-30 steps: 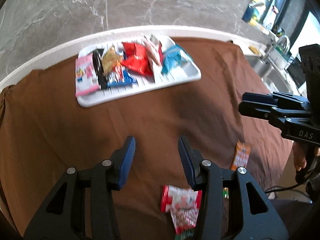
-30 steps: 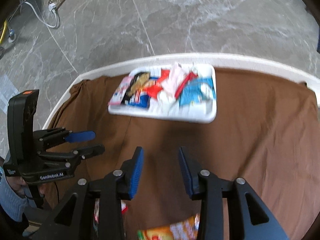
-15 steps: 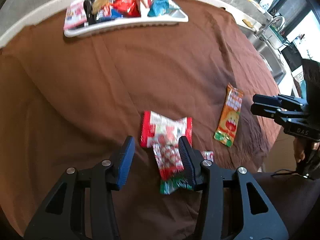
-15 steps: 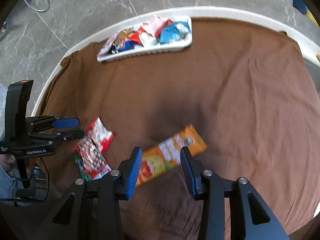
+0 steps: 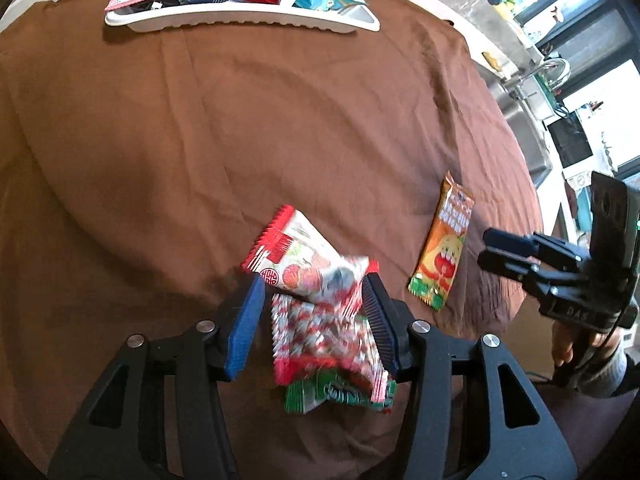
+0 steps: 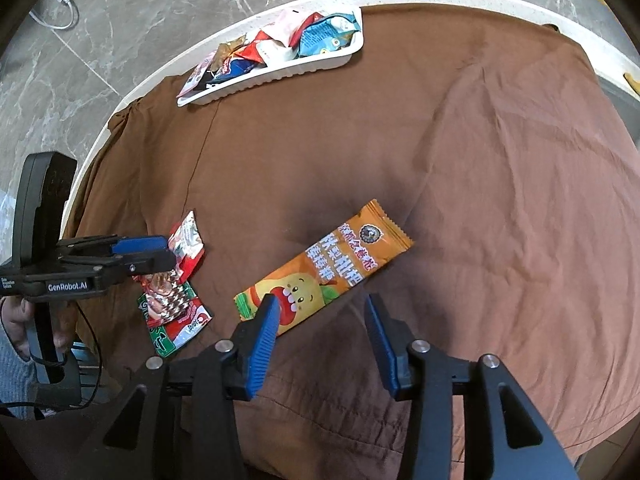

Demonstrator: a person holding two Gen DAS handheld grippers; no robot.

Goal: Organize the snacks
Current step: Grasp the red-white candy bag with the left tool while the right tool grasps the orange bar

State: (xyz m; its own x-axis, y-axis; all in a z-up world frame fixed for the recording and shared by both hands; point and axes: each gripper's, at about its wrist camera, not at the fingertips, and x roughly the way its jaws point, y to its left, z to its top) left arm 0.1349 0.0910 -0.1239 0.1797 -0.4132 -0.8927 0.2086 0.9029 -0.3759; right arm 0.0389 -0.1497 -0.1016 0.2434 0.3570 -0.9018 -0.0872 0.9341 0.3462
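A white tray [image 5: 240, 26] full of snack packets stands at the far edge of the brown cloth; it also shows in the right wrist view [image 6: 280, 74]. My left gripper [image 5: 312, 292] is open, its jaws either side of a small pile of red-and-white packets [image 5: 308, 268] over a green one [image 5: 336, 394]. The pile also shows in the right wrist view [image 6: 176, 292], as does my left gripper [image 6: 164, 252]. An orange snack bar packet [image 6: 324, 268] lies just ahead of my open right gripper [image 6: 320, 312], which also shows in the left wrist view [image 5: 488, 246], beside the orange packet [image 5: 444, 248].
The round table has a white rim [image 6: 160, 76] under the brown cloth [image 5: 240, 140]. A sink and tap [image 5: 532, 80] stand to the right beyond the table. Grey marble floor [image 6: 140, 20] lies beyond the far edge.
Both grippers have tilted down and moved closer to the near packets. The left jaws now straddle the red-and-white pile; the right jaws now reach the orange packet's near end. The tray has receded.
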